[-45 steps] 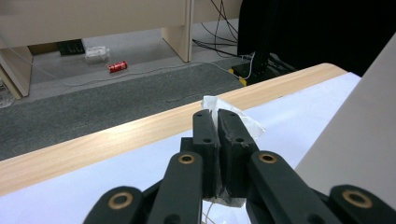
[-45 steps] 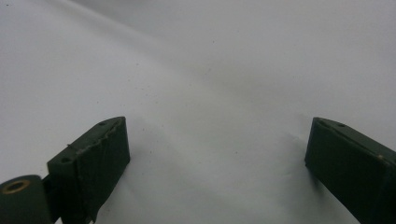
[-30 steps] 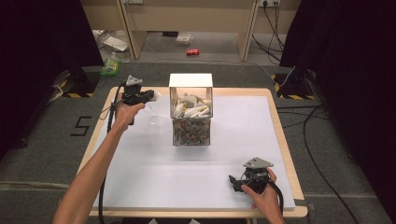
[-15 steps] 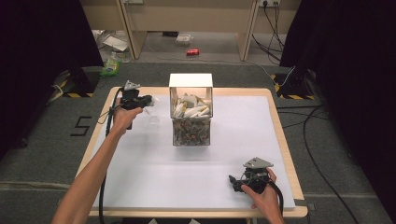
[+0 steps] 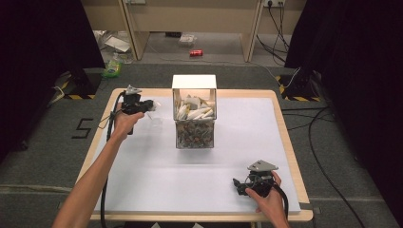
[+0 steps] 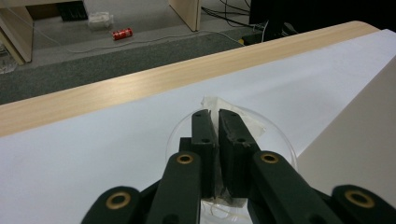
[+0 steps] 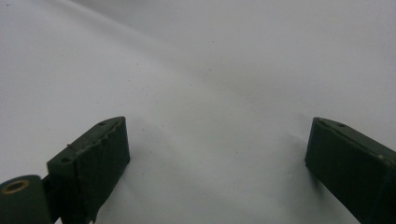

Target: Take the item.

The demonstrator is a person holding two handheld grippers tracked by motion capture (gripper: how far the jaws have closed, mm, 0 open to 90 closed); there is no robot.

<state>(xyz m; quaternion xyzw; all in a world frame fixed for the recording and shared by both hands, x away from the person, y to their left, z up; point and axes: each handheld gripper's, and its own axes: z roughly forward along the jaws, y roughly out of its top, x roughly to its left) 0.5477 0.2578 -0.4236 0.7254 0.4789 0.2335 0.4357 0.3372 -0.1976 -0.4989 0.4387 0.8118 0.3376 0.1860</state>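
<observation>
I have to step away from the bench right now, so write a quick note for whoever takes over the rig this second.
Left claw: jaws closed on a white wrapped packet, held over a small clear cup on the white table sheet, left of the clear box.
Right claw: jaws wide open, holding nothing, low at the near right of the sheet.
The box holds more white packets on top and dark mixed pieces below.
Done: one packet is out and gripped.
Left: probably release it into the cup, then fetch the next one; I cannot tell how many are meant to go.
</observation>
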